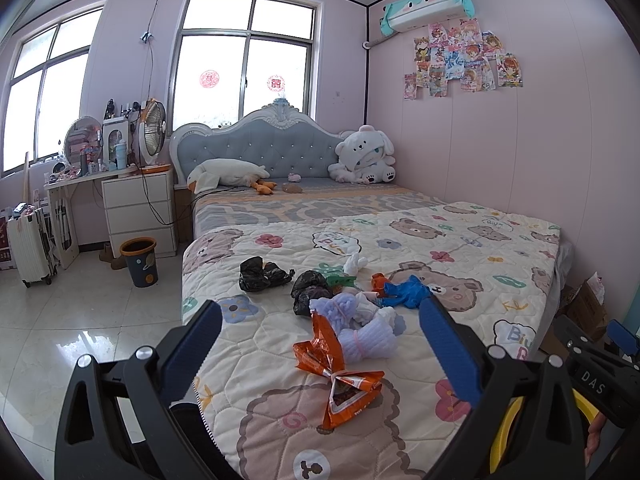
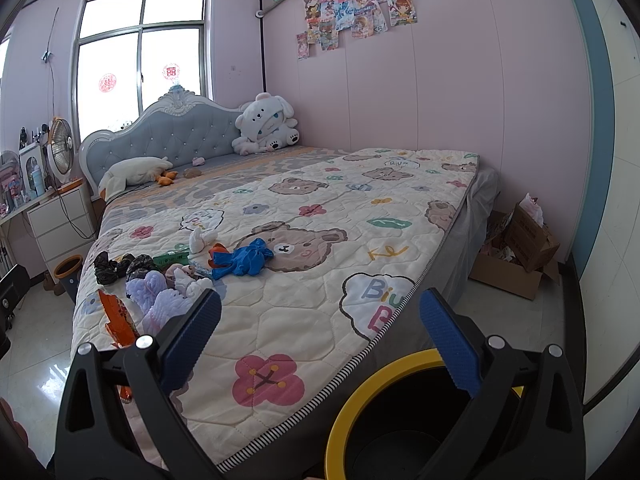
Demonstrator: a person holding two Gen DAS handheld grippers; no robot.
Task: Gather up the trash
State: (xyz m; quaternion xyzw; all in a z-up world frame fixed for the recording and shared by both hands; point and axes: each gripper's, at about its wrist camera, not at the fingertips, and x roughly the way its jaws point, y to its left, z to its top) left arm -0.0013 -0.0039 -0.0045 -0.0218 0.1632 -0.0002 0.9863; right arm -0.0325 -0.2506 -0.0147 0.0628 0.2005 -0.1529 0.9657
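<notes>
Hovering with its blue pads spread wide and empty, the left gripper point(image 1: 320, 344) frames an orange snack wrapper point(image 1: 340, 376) lying on the bear-print quilt point(image 1: 500, 240) directly between its fingers. Just beyond the fingertips sit lavender bundles point(image 1: 360, 328), black bags point(image 1: 280, 280) and a blue glove point(image 1: 408, 292). The right gripper point(image 2: 320, 344), likewise parted and holding nothing, hangs over a yellow-rimmed bin point(image 2: 360, 384) beneath its right finger. Judged risk: closing low could pinch quilt along with the crinkly wrapper, or snag a neighbouring bundle.
</notes>
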